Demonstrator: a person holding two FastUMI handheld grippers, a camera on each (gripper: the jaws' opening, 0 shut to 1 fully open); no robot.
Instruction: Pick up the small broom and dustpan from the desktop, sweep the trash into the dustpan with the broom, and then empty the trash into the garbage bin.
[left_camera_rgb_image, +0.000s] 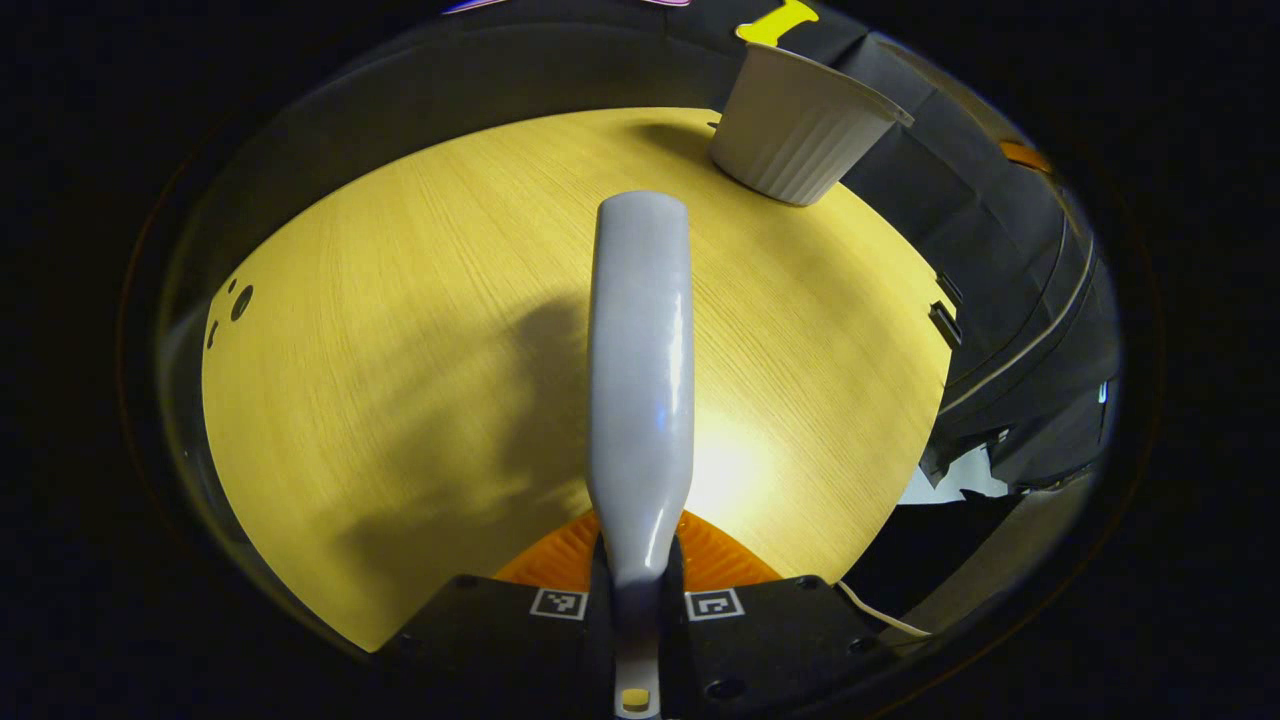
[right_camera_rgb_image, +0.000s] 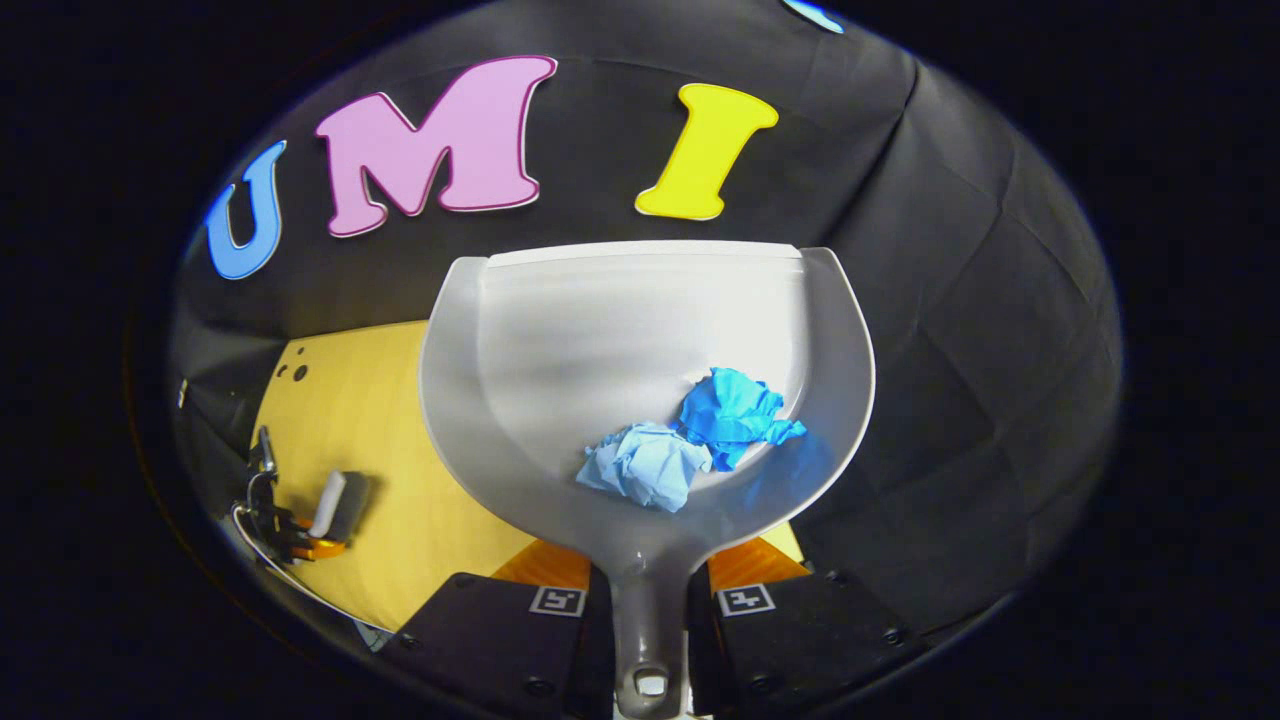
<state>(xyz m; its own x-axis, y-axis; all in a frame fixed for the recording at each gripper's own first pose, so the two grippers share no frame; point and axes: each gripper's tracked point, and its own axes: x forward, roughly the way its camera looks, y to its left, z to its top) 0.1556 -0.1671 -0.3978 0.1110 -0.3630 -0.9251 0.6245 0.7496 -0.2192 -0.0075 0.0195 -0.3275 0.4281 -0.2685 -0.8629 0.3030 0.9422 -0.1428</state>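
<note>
My left gripper (left_camera_rgb_image: 636, 600) is shut on the handle of the small grey broom (left_camera_rgb_image: 640, 370), which points forward over the wooden desktop (left_camera_rgb_image: 400, 330). The white ribbed garbage bin (left_camera_rgb_image: 800, 130) stands at the desk's far right edge. My right gripper (right_camera_rgb_image: 648, 600) is shut on the handle of the pale grey dustpan (right_camera_rgb_image: 560, 350), held up in front of the booth wall. In the pan lie two crumpled paper balls, a light blue one (right_camera_rgb_image: 645, 465) and a darker blue one (right_camera_rgb_image: 735, 412). The broom (right_camera_rgb_image: 337, 505) and the left gripper (right_camera_rgb_image: 285, 530) appear small at the lower left, low over the desk.
The desktop (right_camera_rgb_image: 380, 450) has small holes near its far left corner (left_camera_rgb_image: 238, 300). Black cloth hangs behind and to the right of the desk. A white cable (left_camera_rgb_image: 880, 615) runs off the near right edge.
</note>
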